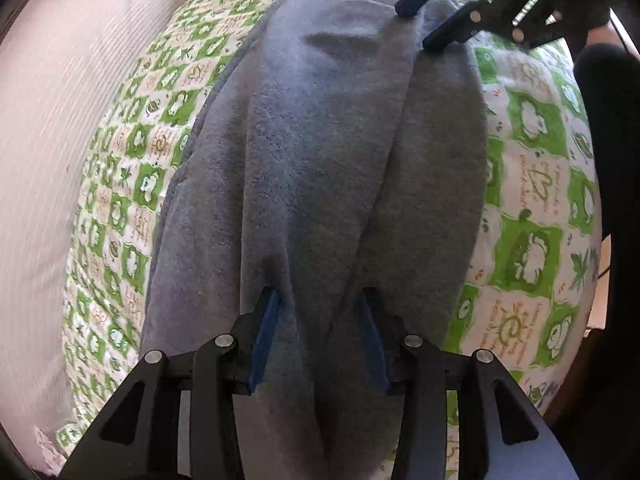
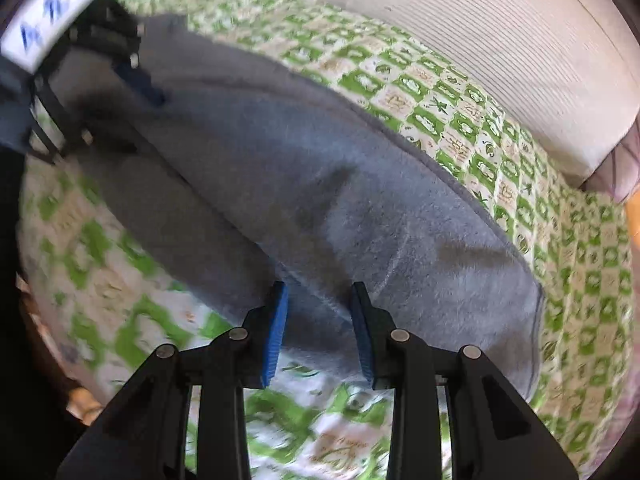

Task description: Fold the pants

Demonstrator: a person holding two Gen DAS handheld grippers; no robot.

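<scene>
Grey fleece pants (image 1: 320, 152) lie lengthwise on a green-and-white patterned bedsheet (image 1: 132, 168). My left gripper (image 1: 320, 300) is open, its blue pads (image 1: 266, 340) pressed down on either side of a ridge of the grey cloth at the near end. My right gripper (image 2: 320, 292) is open at the edge of the pants (image 2: 320, 184), with cloth between its blue pads (image 2: 276, 332). It also shows in the left wrist view (image 1: 420, 28) at the far end. The left gripper shows blurred at the upper left of the right wrist view (image 2: 148, 88).
A pale ribbed pillow or headboard cushion (image 1: 52, 120) runs along the far side of the bed, also in the right wrist view (image 2: 500, 60). A dark sleeve or arm (image 1: 612, 160) hangs at the right. The bed edge (image 2: 48, 344) lies near the lower left.
</scene>
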